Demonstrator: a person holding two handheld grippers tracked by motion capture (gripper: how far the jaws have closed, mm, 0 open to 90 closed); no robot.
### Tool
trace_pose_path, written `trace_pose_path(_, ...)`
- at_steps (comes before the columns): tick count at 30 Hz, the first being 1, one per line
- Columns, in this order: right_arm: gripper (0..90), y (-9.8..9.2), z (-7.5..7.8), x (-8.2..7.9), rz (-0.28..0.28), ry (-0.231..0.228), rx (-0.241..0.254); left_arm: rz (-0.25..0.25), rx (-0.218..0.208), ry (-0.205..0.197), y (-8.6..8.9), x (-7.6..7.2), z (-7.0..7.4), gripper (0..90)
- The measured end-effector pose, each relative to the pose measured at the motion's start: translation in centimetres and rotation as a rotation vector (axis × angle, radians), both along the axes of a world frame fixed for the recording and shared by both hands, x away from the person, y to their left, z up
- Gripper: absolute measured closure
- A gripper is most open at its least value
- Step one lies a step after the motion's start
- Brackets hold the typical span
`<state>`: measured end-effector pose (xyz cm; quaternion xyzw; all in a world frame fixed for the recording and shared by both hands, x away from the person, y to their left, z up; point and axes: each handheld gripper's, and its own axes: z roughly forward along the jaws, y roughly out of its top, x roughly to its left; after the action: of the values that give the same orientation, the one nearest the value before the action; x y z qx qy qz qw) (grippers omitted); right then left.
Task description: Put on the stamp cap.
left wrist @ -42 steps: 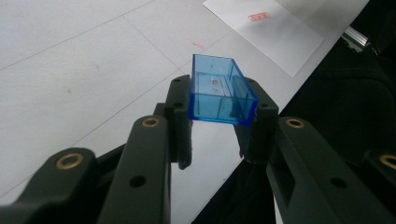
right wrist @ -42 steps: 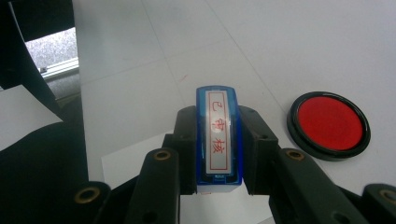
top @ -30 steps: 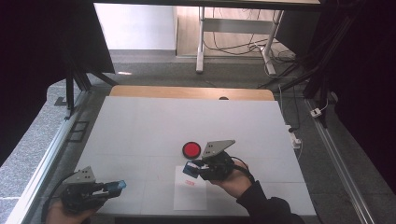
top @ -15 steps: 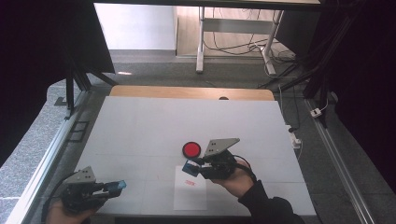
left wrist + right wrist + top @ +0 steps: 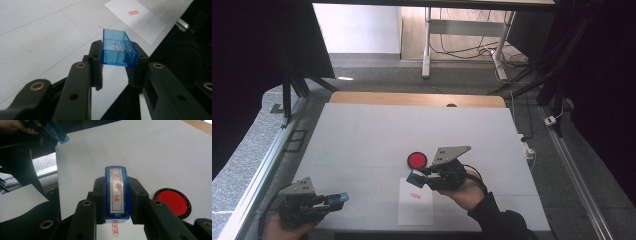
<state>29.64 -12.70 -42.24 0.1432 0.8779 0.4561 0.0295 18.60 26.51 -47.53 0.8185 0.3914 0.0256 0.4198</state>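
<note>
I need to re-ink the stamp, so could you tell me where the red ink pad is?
In the high view the red ink pad lies on the white table, just beyond the sheet of paper, beside the right tongs.

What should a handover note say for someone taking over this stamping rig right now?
Left claw: shut on the clear blue cap, held low near the table's near-left edge.
Right claw: shut on the blue stamp, held over the near end of the white paper, beside the open red ink pad.
Done: cap off; one red imprint is on the paper.
Left, probably: put the cap on the stamp and set it down.
</note>
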Motion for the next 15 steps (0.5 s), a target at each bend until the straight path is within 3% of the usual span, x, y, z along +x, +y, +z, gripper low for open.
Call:
trace_pose_path(10, 71.2, -0.2, 0.5, 0.0, 0.008, 0.009, 0.022, -0.066, -0.043, -0.023, -1.4, 0.9, 0.8, 68.4)
trace_pose_path(15, 71.2, -0.2, 0.8, -0.1, 0.024, 0.014, 0.032, -0.101, -0.062, -0.007, -2.4, 1.8, 1.0, 68.4)
